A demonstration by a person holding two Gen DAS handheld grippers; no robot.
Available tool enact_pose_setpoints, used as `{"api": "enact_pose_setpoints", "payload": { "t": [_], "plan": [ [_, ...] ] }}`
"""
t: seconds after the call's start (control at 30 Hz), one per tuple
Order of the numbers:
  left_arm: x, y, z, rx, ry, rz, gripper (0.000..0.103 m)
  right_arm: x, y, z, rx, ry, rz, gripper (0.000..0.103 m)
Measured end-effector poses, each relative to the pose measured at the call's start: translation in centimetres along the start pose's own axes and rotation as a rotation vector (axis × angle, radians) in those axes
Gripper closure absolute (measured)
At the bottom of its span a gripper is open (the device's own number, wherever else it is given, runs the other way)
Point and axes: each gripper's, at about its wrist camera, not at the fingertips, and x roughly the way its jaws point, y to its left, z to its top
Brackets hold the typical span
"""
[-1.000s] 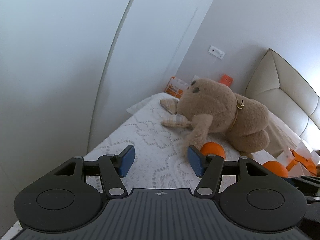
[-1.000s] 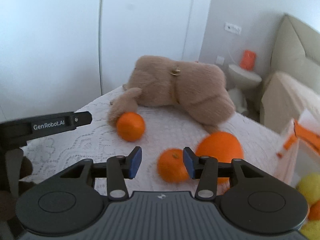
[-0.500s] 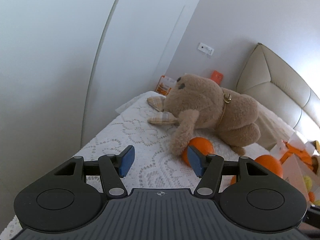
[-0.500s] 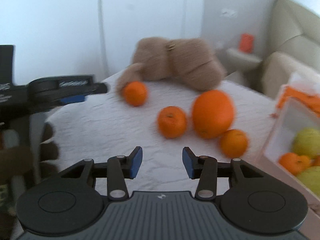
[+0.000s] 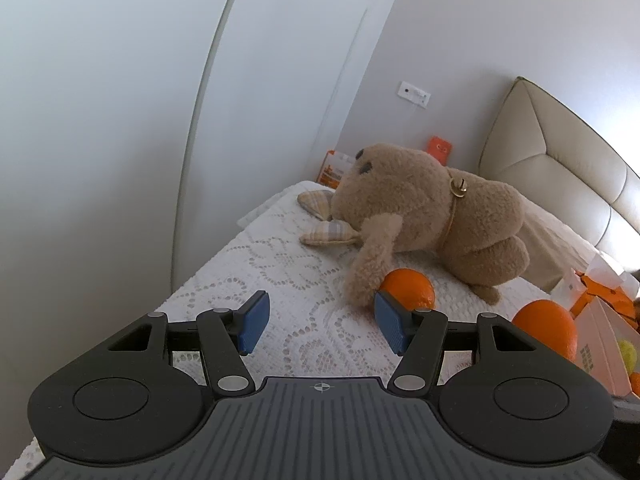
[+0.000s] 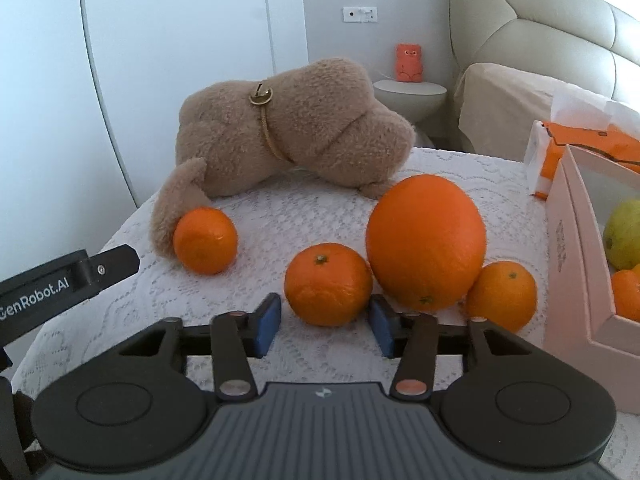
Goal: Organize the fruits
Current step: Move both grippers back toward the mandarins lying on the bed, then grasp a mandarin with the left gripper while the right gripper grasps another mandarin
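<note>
Several oranges lie on a white lace cloth (image 6: 100,320). In the right wrist view a mandarin (image 6: 328,284) sits just beyond my open, empty right gripper (image 6: 325,328). A big orange (image 6: 426,240) stands right of it, a small one (image 6: 502,294) further right, and another mandarin (image 6: 205,239) rests against the plush toy's paw. A pale box (image 6: 576,280) at the right holds a yellow-green fruit (image 6: 624,236) and orange fruit. My left gripper (image 5: 320,326) is open and empty; the paw-side mandarin (image 5: 408,290) lies just past its right finger, the big orange (image 5: 546,332) further right.
A brown plush toy (image 6: 296,128) lies across the back of the cloth. An orange-and-white carton (image 6: 560,152) stands behind the box. A bedside table with an orange figure (image 6: 409,63) and a padded headboard (image 6: 540,20) are behind. White wardrobe doors are at the left.
The right gripper has swung right and drawn near the fruit, so the middle mandarin now sits just before its fingers. The left gripper has shifted slightly; both stay open.
</note>
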Motion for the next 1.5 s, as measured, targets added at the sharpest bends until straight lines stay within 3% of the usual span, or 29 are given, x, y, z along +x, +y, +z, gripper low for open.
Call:
{"api": "enact_pose_setpoints", "payload": {
  "t": [0.17, 0.3, 0.37, 0.4, 0.5, 0.6, 0.67, 0.77, 0.83, 1.0, 1.1, 1.3, 1.5],
  "plan": [
    [-0.1, -0.1, -0.1, 0.003, -0.003, -0.015, 0.040, -3.3, -1.7, -1.3, 0.001, 0.012, 0.066, 0.060],
    [-0.2, -1.1, -0.4, 0.047, 0.010, -0.076, 0.040, -7.7, -3.9, -3.4, -0.008, -0.019, 0.082, 0.062],
    [-0.1, -2.4, -0.7, 0.102, 0.024, -0.114, 0.043, -9.3, -5.2, -4.5, -0.003, -0.025, 0.077, 0.063],
    [-0.2, -3.4, -0.8, 0.140, 0.026, -0.121, 0.043, -10.1, -5.8, -5.0, -0.001, -0.034, 0.071, 0.069],
    [-0.3, -5.7, -0.5, 0.233, 0.007, -0.125, 0.043, -12.3, -6.8, -6.2, -0.041, -0.082, -0.005, 0.071],
    [0.5, -8.1, 0.3, 0.352, 0.013, -0.076, 0.043, -13.2, -8.3, -6.6, -0.042, -0.106, -0.015, 0.071],
    [1.5, -9.2, 0.6, 0.414, 0.041, -0.046, 0.043, -13.3, -9.4, -6.7, -0.008, -0.103, 0.025, 0.069],
    [3.4, -10.0, 0.8, 0.462, 0.101, -0.025, 0.044, -12.6, -10.7, -7.5, 0.045, -0.102, 0.066, 0.051],
    [3.9, -10.0, 0.6, 0.476, 0.103, 0.012, 0.046, -11.7, -11.1, -8.3, 0.079, -0.081, 0.095, 0.034],
    [5.1, -10.7, 0.0, 0.512, 0.107, 0.105, 0.046, -11.3, -11.1, -8.5, 0.089, -0.051, 0.110, 0.034],
    [6.2, -10.4, 0.2, 0.513, 0.156, 0.147, 0.052, -11.2, -11.2, -8.5, 0.103, -0.050, 0.120, 0.033],
    [5.7, -9.4, 0.5, 0.462, 0.181, 0.100, 0.053, -11.2, -11.5, -8.5, 0.115, -0.050, 0.130, 0.032],
    [-0.4, -10.2, -1.2, 0.473, 0.152, -0.002, 0.053, -11.1, -11.7, -8.5, 0.126, -0.050, 0.138, 0.032]
  ]
}}
